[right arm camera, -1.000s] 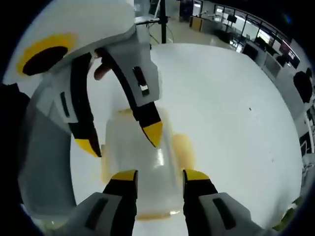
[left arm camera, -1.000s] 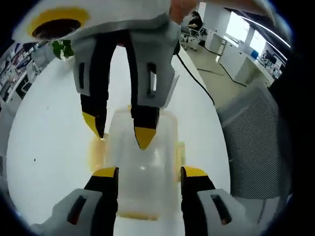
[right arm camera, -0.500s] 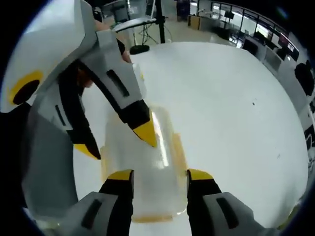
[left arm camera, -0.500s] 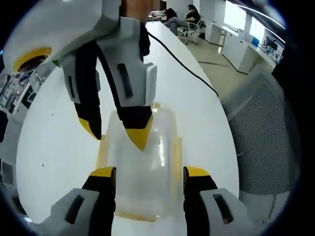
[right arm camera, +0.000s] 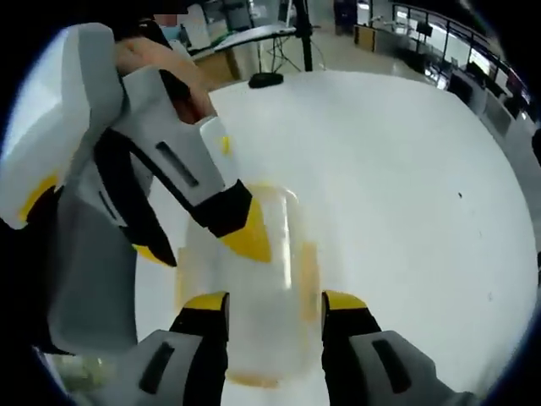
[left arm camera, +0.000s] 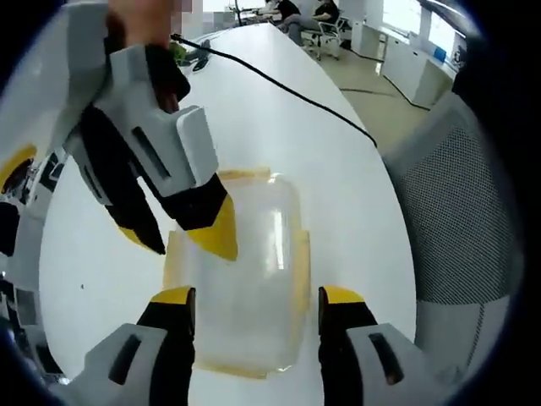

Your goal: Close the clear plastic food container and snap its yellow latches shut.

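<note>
Tools from both hands meet over one clear plastic food container [left arm camera: 245, 279] lying on the white surface [left arm camera: 279, 118]. In the left gripper view, going from the left, the right tool [left arm camera: 182, 241] reaches in from the upper left with its yellow tips spread, the nearer tip over the container's lid and the other beside its left edge; whether they touch it I cannot tell. A yellow latch [left arm camera: 301, 264] runs along the container's right side, lying flat against the wall. The left tool [left arm camera: 252, 298] rises from the bottom, its jaws spread to either side of the container's near end. A black cable [left arm camera: 279, 85] crosses the surface beyond, and a mesh chair [left arm camera: 461, 211] stands at the right. In the right gripper view, the left tool [right arm camera: 203, 241] comes in from the left, spread over the container [right arm camera: 254, 288], and the right tool [right arm camera: 275, 304] straddles its near end, jaws apart.
</note>
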`<move>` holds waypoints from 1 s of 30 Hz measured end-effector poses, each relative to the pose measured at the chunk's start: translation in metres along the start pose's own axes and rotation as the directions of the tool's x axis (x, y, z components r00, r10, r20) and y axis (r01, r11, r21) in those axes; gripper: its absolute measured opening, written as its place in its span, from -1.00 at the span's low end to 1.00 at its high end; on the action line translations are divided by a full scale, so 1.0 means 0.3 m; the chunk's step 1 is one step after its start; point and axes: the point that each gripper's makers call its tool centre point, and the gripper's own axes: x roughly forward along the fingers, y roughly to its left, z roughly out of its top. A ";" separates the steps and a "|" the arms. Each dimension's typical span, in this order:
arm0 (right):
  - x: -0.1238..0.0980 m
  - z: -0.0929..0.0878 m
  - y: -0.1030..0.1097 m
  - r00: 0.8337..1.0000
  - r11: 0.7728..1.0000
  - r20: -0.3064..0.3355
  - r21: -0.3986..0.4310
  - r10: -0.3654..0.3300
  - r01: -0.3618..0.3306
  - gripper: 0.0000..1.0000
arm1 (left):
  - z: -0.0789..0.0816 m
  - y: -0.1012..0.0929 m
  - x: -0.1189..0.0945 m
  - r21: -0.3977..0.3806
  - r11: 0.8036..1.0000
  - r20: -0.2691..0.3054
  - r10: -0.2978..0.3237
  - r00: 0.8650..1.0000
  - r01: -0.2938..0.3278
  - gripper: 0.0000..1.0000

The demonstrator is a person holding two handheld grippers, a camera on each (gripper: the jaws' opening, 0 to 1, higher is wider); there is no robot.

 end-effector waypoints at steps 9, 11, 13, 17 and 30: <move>-0.002 -0.003 0.001 0.997 0.997 0.001 -0.003 0.078 -0.078 -0.12 | 0.000 -0.007 0.014 0.001 0.999 -0.075 0.050 0.996 -0.050 0.28; 0.001 -0.006 0.001 0.996 0.996 -0.006 -0.012 0.089 -0.089 -0.12 | 0.002 -0.013 0.018 -0.015 0.999 -0.087 0.051 0.995 -0.053 0.34; 0.008 -0.012 -0.003 0.995 0.995 -0.020 -0.017 0.094 -0.095 -0.13 | 0.003 -0.015 0.023 -0.028 0.997 -0.100 0.063 0.993 -0.066 0.37; 0.011 -0.009 -0.004 0.993 0.994 -0.031 0.007 0.113 -0.113 -0.10 | 0.004 -0.010 0.026 -0.047 0.994 -0.100 0.090 0.991 -0.095 0.38; 0.034 0.005 -0.025 0.987 0.991 -0.094 0.034 0.132 -0.129 -0.21 | 0.017 0.023 0.024 -0.135 0.979 -0.048 0.147 0.988 -0.152 0.14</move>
